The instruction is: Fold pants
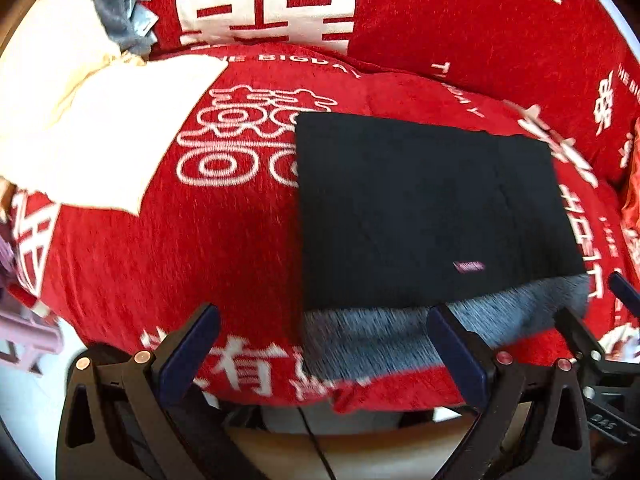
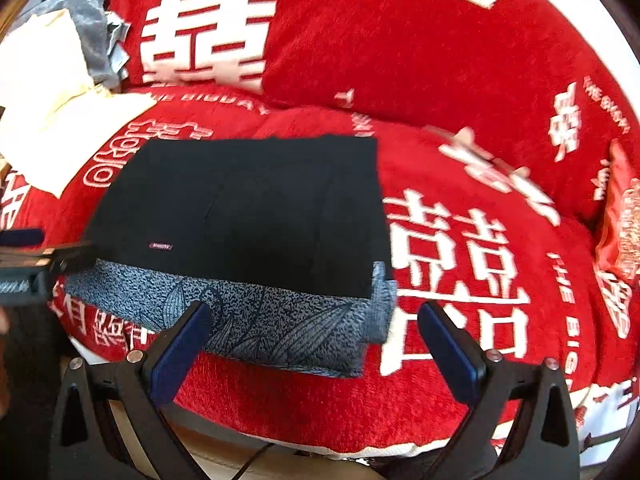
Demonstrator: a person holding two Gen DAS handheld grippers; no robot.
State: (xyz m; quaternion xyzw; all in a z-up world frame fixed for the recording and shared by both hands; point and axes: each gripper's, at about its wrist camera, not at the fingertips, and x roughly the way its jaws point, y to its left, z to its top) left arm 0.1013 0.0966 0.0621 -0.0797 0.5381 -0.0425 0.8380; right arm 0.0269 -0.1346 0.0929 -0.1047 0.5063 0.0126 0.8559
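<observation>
The black pants (image 1: pixel 420 208) lie folded into a flat rectangle on a folded grey patterned garment (image 1: pixel 400 336), both on the red sofa seat. They also show in the right wrist view (image 2: pixel 256 216), on the grey garment (image 2: pixel 256 320). A small pink label (image 1: pixel 469 267) sits near the pants' front edge. My left gripper (image 1: pixel 324 344) is open and empty, just in front of the stack's left corner. My right gripper (image 2: pixel 316 340) is open and empty, in front of the stack's right corner. The right gripper's fingers (image 1: pixel 624 292) show at the left view's right edge.
The red sofa cover (image 2: pixel 460 260) with white characters spans seat and backrest. A cream cloth (image 1: pixel 100 128) and a grey crumpled cloth (image 1: pixel 116 12) lie at the far left. An orange-red cushion (image 2: pixel 620 224) sits at the right. A pink object (image 1: pixel 24 332) is at the left edge.
</observation>
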